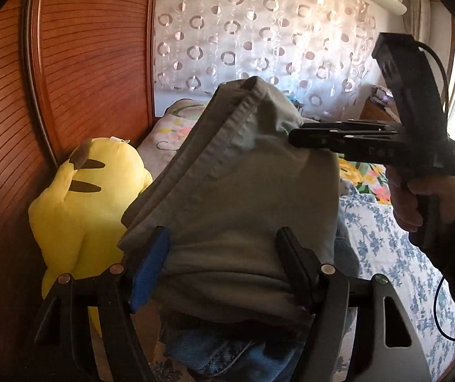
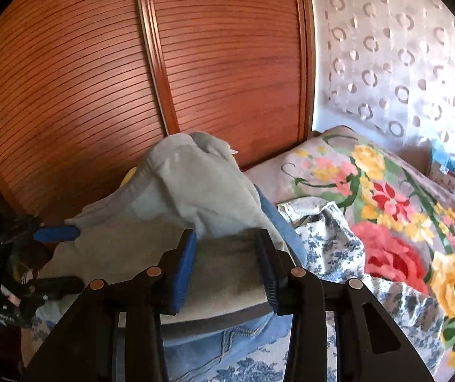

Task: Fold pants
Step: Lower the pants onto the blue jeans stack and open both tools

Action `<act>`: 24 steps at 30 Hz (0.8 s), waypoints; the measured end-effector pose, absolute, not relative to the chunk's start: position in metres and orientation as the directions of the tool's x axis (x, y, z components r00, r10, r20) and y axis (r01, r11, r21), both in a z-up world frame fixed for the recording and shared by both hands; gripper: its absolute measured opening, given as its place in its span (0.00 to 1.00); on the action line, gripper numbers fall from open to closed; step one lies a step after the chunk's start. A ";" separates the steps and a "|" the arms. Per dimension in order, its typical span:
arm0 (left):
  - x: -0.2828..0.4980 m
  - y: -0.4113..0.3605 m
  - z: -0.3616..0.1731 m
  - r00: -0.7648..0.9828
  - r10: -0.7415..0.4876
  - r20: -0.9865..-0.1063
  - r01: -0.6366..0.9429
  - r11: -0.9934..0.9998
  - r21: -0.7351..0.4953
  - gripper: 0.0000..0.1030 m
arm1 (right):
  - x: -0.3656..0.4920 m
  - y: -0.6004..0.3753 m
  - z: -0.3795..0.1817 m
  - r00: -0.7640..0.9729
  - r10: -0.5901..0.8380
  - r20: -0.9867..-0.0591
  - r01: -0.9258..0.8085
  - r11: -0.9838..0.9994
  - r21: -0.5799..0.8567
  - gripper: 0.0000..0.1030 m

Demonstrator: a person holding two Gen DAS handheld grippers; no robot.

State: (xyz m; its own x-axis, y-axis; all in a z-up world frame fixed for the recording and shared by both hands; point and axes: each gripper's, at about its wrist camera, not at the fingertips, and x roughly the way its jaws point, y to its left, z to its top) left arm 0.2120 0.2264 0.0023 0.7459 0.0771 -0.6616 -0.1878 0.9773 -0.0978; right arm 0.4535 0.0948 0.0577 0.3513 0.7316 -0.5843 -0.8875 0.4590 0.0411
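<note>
Plush toy (image 1: 81, 203) in left view only

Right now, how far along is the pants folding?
Partly done. The grey pants already look doubled, with hem edges stacked, on top of blue jeans on the bed. In hand: the fabric sits between the fingers of both the left hand-held gripper and the right hand-held gripper; whether either is gripping it is unclear. Left: the pants' far end is bunched up and needs flattening into a neat final fold.

left gripper (image 1: 224, 254) jaws spread wide, right gripper (image 2: 227, 264) jaws narrower, both angled down; hand (image 1: 418, 197) wraps the right handle.
</note>
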 end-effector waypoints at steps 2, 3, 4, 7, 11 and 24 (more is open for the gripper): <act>0.212 0.226 0.002 0.746 0.080 -0.662 -0.189 0.977 -0.095 0.69 | 0.452 0.096 0.053 0.358 0.728 -0.585 -0.882 0.469 0.043 0.39; 0.212 0.225 0.003 0.746 0.080 -0.661 -0.190 0.977 -0.096 0.69 | 0.449 0.095 0.052 0.364 0.730 -0.579 -0.880 0.473 0.042 0.39; 0.212 0.225 0.004 0.746 0.079 -0.661 -0.190 0.977 -0.097 0.69 | 0.448 0.093 0.052 0.367 0.731 -0.575 -0.879 0.475 0.044 0.39; 0.212 0.224 0.004 0.746 0.083 -0.661 -0.192 0.977 -0.094 0.70 | 0.440 0.087 0.052 0.376 0.732 -0.569 -0.873 0.486 0.048 0.39; 0.215 0.225 0.000 0.743 0.088 -0.663 -0.199 0.975 -0.095 0.75 | 0.426 0.078 0.055 0.396 0.726 -0.563 -0.866 0.499 0.035 0.44; 0.220 0.222 -0.001 0.740 0.102 -0.665 -0.192 0.979 -0.063 0.80 | 0.372 0.050 0.053 0.497 0.704 -0.507 -0.806 0.591 0.030 0.76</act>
